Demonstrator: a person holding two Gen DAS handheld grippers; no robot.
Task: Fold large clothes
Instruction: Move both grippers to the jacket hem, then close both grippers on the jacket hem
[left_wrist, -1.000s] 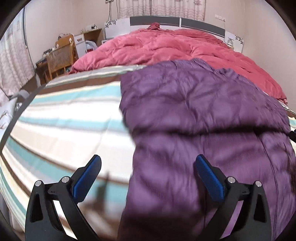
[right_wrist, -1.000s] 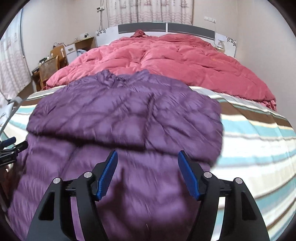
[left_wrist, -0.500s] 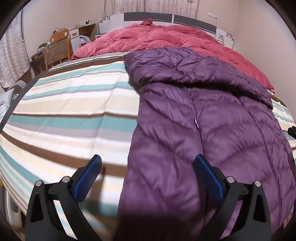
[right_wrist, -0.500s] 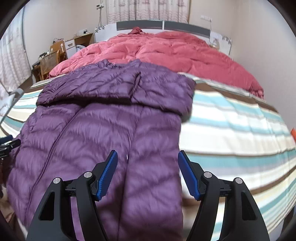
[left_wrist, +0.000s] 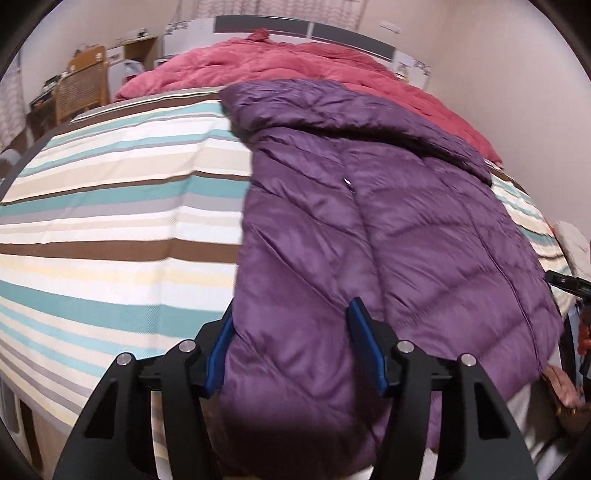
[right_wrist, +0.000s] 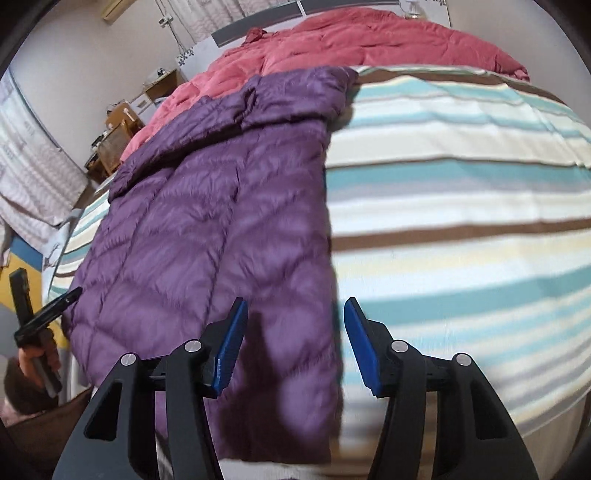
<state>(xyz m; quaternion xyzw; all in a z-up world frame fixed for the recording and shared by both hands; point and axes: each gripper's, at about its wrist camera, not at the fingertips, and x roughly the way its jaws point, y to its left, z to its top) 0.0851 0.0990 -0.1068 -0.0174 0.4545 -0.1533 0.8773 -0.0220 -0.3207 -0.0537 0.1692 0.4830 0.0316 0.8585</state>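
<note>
A purple quilted jacket (left_wrist: 369, 221) lies flat on the striped bed sheet (left_wrist: 110, 221), its sleeves folded across the top. My left gripper (left_wrist: 291, 349) hovers over the hem's left corner. Its jaws are closing with the jacket's edge between them, and I see no pad pinching the cloth. In the right wrist view the jacket (right_wrist: 207, 221) fills the left half. My right gripper (right_wrist: 295, 347) straddles the hem's right edge, jaws closing, the pads clear of the cloth. Each view catches the other gripper at its rim: the right gripper (left_wrist: 567, 284) and the left gripper (right_wrist: 44, 314).
A red duvet (left_wrist: 295, 62) is heaped at the head of the bed under the headboard (left_wrist: 266, 26). A wooden chair (left_wrist: 81, 88) and a desk stand by the far left wall. The bed's foot edge runs just below both grippers. Bare sheet (right_wrist: 461, 221) spreads right of the jacket.
Both grippers have drawn back along the jacket from its chest to its hem. Both pairs of jaws have narrowed, the left much more. The right view has tilted.
</note>
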